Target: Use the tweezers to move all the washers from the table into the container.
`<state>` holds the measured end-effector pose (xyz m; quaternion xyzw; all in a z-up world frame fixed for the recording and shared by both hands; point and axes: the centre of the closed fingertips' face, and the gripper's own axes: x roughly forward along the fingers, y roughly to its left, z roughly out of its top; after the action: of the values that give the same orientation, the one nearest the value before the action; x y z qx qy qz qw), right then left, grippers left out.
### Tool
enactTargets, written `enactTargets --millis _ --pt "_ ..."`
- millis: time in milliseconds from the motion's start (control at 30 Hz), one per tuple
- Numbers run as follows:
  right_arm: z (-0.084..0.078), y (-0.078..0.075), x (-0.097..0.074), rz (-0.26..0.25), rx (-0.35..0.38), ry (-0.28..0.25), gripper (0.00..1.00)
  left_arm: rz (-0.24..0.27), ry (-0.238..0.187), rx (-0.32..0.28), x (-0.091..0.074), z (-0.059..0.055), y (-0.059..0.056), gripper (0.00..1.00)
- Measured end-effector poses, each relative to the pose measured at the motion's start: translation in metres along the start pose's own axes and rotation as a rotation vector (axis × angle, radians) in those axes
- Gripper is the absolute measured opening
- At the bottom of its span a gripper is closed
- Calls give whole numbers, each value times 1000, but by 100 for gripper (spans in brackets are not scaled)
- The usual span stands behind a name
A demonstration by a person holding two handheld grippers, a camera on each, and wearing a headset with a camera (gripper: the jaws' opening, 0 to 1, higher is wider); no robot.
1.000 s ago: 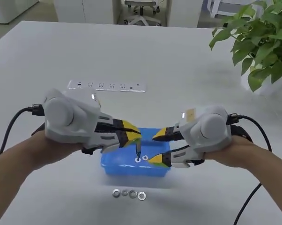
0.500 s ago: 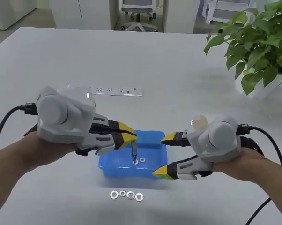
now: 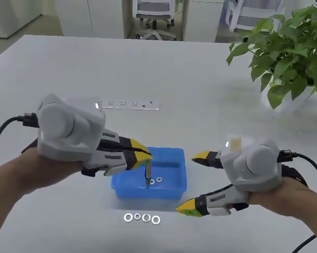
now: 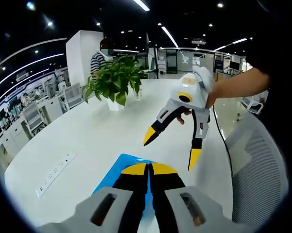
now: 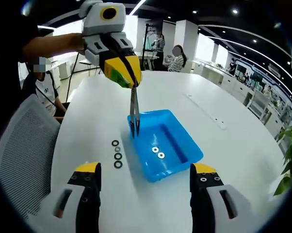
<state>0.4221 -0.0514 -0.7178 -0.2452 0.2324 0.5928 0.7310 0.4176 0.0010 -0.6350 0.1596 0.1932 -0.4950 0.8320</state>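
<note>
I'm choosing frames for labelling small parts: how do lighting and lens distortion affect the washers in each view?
Head view: soft even light, faint shadows; the four washers on the table are tiny but distinct. Right gripper view: fisheye bows the table edges, yet those washers read as crisp dark rings. Left gripper view: table looks washed out.

The container [image 3: 171, 158] is blue; washers [image 3: 141, 217] before it are silver, the table [image 3: 200, 95] white. Left gripper [image 3: 147, 154] and right gripper [image 3: 187, 182] are pale grey, jaws black tipped yellow. Tweezers [image 3: 147, 175] are dark.

three near views, one shared container [image 3: 164, 192]
</note>
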Motion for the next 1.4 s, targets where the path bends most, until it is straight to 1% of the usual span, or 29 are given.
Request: enactTargets --millis 233,367,467,667,833,1100,1400 --pt "0 1 -4 -20 14 -15 90 -10 1 3 -2 1 -7 5" --pt "0 1 -5 -41 22 -25 100 -22 -1 6 -2 1 -13 5" --pt "-2 0 -6 -51 25 -22 100 -33 -2 6 -1 -1 -18 5" --pt "-6 6 -5 -39 29 -11 100 -49 -6 8 2 -4 -26 5" --pt "-8 10 -4 -31 30 -7 100 -65 6 14 7 -9 -32 5" --pt "-14 16 -4 -21 30 1 99 -74 0 19 13 -13 -37 5" --pt "-19 19 -4 -13 33 9 98 -82 5 18 19 -23 -40 5"
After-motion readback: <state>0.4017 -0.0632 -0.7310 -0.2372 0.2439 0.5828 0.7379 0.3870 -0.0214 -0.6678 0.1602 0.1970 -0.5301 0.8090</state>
